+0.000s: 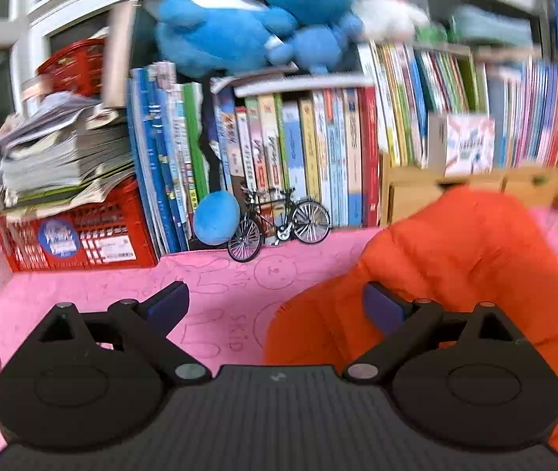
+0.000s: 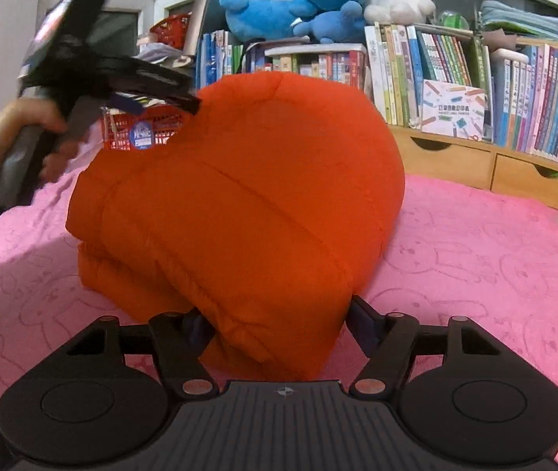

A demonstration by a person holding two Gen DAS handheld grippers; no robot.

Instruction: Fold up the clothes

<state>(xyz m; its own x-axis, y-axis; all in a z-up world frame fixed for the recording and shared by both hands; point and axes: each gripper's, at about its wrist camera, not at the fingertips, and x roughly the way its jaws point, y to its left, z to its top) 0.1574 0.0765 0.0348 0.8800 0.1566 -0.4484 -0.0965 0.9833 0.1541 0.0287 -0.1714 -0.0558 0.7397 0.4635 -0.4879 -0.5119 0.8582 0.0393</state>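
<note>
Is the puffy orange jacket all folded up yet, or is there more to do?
Mostly done. The orange puffer jacket already sits in stacked layers on the pink bedsheet. The right gripper is open with the jacket's near end between its fingers; the left gripper is open beside it, holding nothing. What's left: the top looks domed, so probably a last press or tuck.

books (image 1: pixel 318 157), blue plush toys (image 2: pixel 290 4), red crate (image 1: pixel 82 235), model bicycle (image 1: pixel 279 227)

- The left wrist camera sits low over the pink cloth (image 1: pixel 82 306), facing the books (image 1: pixel 298 161).
- The right wrist camera sits close behind the orange jacket (image 2: pixel 247 204), facing the same way.
- Both see the jacket, books and blue plush toys (image 2: pixel 294 4).
</note>
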